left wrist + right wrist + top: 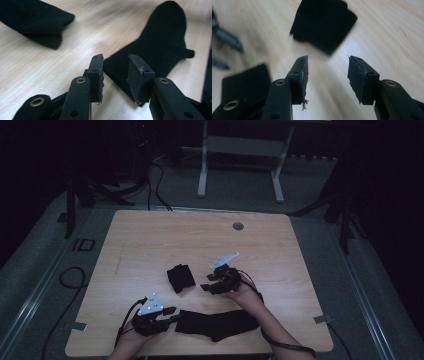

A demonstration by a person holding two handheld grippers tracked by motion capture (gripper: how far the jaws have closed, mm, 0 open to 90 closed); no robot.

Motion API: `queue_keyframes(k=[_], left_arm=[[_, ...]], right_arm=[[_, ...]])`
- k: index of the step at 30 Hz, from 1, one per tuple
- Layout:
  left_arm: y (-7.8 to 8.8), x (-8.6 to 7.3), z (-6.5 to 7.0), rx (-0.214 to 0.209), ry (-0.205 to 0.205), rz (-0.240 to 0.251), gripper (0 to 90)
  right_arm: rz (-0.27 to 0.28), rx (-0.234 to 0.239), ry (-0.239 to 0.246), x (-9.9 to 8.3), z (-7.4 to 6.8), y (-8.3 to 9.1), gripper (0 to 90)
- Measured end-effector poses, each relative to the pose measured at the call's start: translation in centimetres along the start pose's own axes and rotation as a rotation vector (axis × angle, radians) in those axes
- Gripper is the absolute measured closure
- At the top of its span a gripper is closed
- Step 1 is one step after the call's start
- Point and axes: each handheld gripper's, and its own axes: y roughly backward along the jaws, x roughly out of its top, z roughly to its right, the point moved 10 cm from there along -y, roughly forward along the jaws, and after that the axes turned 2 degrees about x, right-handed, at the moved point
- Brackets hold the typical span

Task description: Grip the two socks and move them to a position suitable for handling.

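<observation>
Your left gripper (170,312) sits low at the near edge of the worktop (150,235), and its jaws stand parted with nothing pressed between the pads. In the left gripper view the cuff end of the flat black sock (160,47) lies on the wood just ahead of those jaws and runs on under the gap between them; the pads (98,75) do not close on the cloth. From there the sock stretches away from the jaw tips, its foot bending off to one side at the far end. In the high view the same flat sock (220,324) lies lengthwise along the near edge, one end just beside your left jaws and the other end near your right forearm. Your right gripper (209,282) hangs farther out over the worktop, and its jaws are also apart and hold nothing; bare wood shows between them in the right gripper view. Straight ahead of those jaws, near but not touching, lies the folded black sock (324,23), a compact dark bundle, blurred in that view. In the high view this folded sock (180,277) rests just beyond the right jaw tips, and beyond and beside your left jaws, well apart from the flat sock. A grey three-cornered plate tops each gripper, and a cable trails back from each along your arm.
</observation>
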Motion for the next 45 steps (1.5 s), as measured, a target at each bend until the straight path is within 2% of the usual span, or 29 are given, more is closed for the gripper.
queue_keyframes(k=[2,3,5,6,7,9,10,12,13,15,16,17,19,20,21,23,24,27,29,30,32,33,34,37,39,40,41,42,45], left_arm=[[0.0,0.2,-0.3,0.008,0.007,0.007,65.2],[0.1,0.5,-1.2,0.036,0.018,0.014,65.2],[0.1,0.6,-1.5,0.042,0.028,0.018,65.2],[-0.1,1.0,-2.6,0.072,0.036,0.014,61.8],[-0.1,1.0,-2.6,0.072,0.036,0.014,61.0],[-0.5,1.2,-3.5,0.097,0.037,0.005,59.7],[-1.0,1.3,-4.5,0.129,0.042,-0.018,56.2],[-1.2,1.4,-5.0,0.141,0.048,-0.024,50.7],[-1.7,1.6,-5.9,0.165,0.070,-0.029,50.5],[-1.9,1.7,-6.2,0.172,0.075,-0.029,50.2],[-2.5,1.8,-6.9,0.188,0.079,-0.041,47.9],[-2.5,1.8,-6.9,0.188,0.079,-0.041,45.7],[-3.5,1.9,-7.7,0.197,0.062,-0.086,44.6],[-3.5,1.9,-7.7,0.197,0.062,-0.086,44.5],[-3.7,1.9,-7.8,0.197,0.059,-0.101,44.3],[-4.1,2.1,-7.9,0.187,0.046,-0.104,44.1],[-4.5,2.2,-7.9,0.173,0.043,-0.121,44.1],[-4.8,2.3,-7.9,0.170,0.035,-0.129,46.9],[-5.4,2.1,-7.7,0.161,0.004,-0.156,55.0],[-5.4,2.1,-7.7,0.161,0.004,-0.156,58.7],[-5.3,2.6,-7.7,0.165,0.013,-0.117,71.0],[-5.2,2.8,-7.7,0.169,0.017,-0.101,81.8],[-5.2,2.8,-7.7,0.169,0.017,-0.101,84.4],[-4.7,3.5,-7.3,0.174,-0.010,-0.094,86.7],[-4.4,4.0,-6.9,0.161,-0.015,-0.084,86.9],[-4.2,4.2,-6.8,0.170,-0.024,-0.081,86.9],[-4.2,4.2,-6.8,0.170,-0.024,-0.081,86.9],[-4.0,4.5,-6.6,0.166,-0.022,-0.072,86.9],[-3.8,5.2,-6.2,0.153,-0.024,-0.065,87.3]], right_arm=[[-0.015,-0.007,-0.008,1.1,0.3,-1.2,50.1],[-0.019,-0.013,-0.015,1.6,0.5,-1.7,49.6],[-0.023,-0.014,-0.019,2.0,0.6,-2.1,48.9],[-0.030,-0.005,-0.032,2.7,0.8,-3.0,47.4],[-0.030,-0.005,-0.032,2.7,0.8,-3.0,47.4],[-0.041,-0.007,-0.051,3.4,1.3,-4.2,45.0],[-0.042,-0.014,-0.055,3.5,1.5,-4.6,44.2],[-0.045,-0.014,-0.062,3.7,1.7,-4.9,43.3],[-0.042,-0.035,-0.072,3.8,2.0,-5.5,39.8],[-0.041,-0.053,-0.067,3.8,2.2,-5.8,39.5],[-0.082,-0.058,-0.065,3.4,2.2,-6.7,37.8],[-0.091,-0.061,-0.061,3.3,2.3,-7.1,37.9],[-0.112,-0.048,-0.066,3.1,2.2,-7.8,37.9],[-0.112,-0.048,-0.066,3.1,2.2,-7.8,37.9],[-0.120,-0.032,-0.072,3.0,2.0,-8.3,42.0],[-0.127,-0.019,-0.073,2.9,1.8,-8.4,43.2],[-0.129,-0.010,-0.062,2.9,1.6,-8.6,48.8],[-0.140,0.017,-0.046,3.0,1.1,-8.6,69.3],[-0.141,0.013,-0.028,3.0,0.8,-8.6,78.0],[-0.141,0.007,-0.019,3.0,0.7,-8.5,80.2],[-0.143,0.012,-0.020,3.0,0.5,-8.3,82.7],[-0.140,0.016,-0.018,3.0,0.5,-8.1,83.4],[-0.139,0.020,-0.015,2.9,0.4,-7.9,84.0],[-0.111,0.022,-0.020,3.0,0.6,-6.8,85.7],[-0.081,0.028,-0.028,3.1,0.9,-5.7,85.8],[-0.068,0.032,-0.032,3.1,1.0,-5.0,85.8],[-0.068,0.032,-0.032,3.1,1.0,-5.0,85.8],[-0.034,0.039,-0.044,3.2,1.3,-3.6,85.9],[0.004,0.042,-0.056,3.1,1.9,-1.6,85.8]])
